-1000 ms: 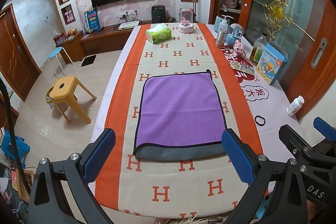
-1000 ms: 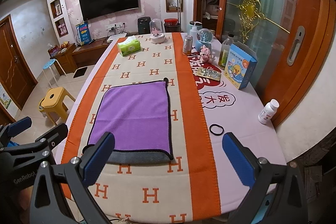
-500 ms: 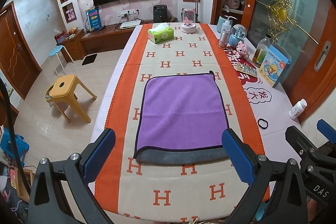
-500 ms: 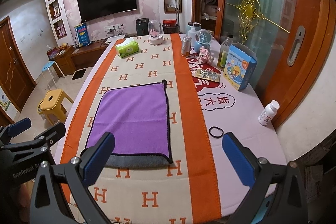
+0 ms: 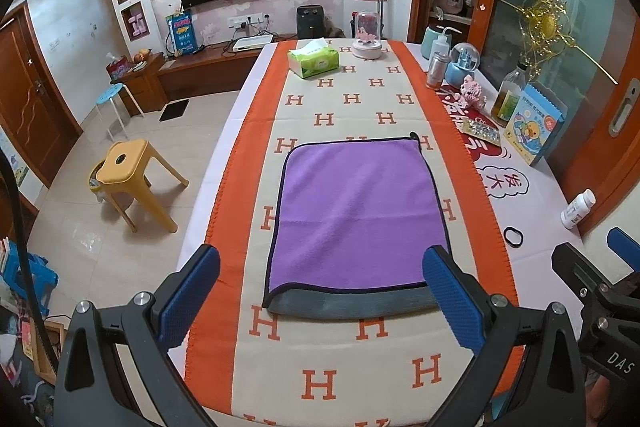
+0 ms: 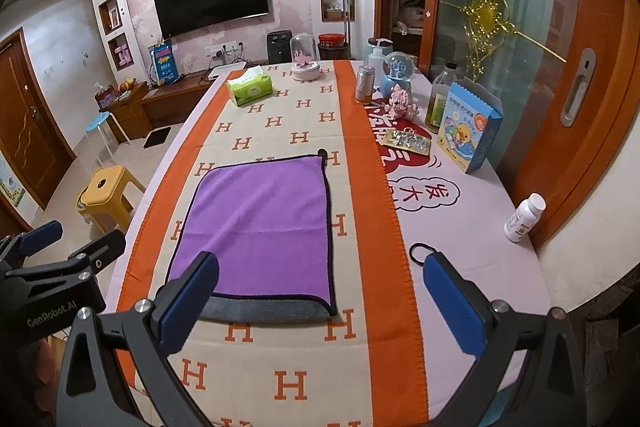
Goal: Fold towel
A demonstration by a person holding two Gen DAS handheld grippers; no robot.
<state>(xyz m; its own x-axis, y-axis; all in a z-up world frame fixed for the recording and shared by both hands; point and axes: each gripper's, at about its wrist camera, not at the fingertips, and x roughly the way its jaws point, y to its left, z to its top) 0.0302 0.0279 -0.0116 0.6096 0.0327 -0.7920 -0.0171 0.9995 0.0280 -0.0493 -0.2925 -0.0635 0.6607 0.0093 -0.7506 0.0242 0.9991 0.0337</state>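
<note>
Towel: the purple towel [image 5: 358,211] lies flat on the H-patterned runner [image 5: 352,95], ahead of and between the fingers of both grippers; nothing is touching it.
Fold state: a grey underlayer shows as a band along the near edge [image 5: 352,301], so it appears to be folded over once already, purple face up and grey beneath; the far edge is too distorted by the lens to confirm how the layers line up.
Left gripper: the left gripper [image 5: 320,291] hovers near the table's front edge with its blue pads spread wide, holding nothing; the towel's near edge sits in the gap between its fingertips, further forward and lower.
Right gripper: the right gripper [image 6: 320,293] is likewise wide open and empty; its left finger [image 6: 188,303] overlaps the towel's near left corner in view, while its right finger stands over bare cloth beyond the orange stripe.
Handling: soft, light plush cloth by the look of it, limp rather than stiff; it should drape and sag when lifted, and the two layers could slide apart if only the top one is pinched.
Where to grip: the bound black hem at the two near corners [image 6: 330,307], one per gripper, pinching both layers together.
Risk: the runner beneath is also cloth, so a low pinch could catch it along with the towel.
Nearby: a black hair tie [image 6: 423,251] lies just beside the right fingertip, apart from the towel.
</note>
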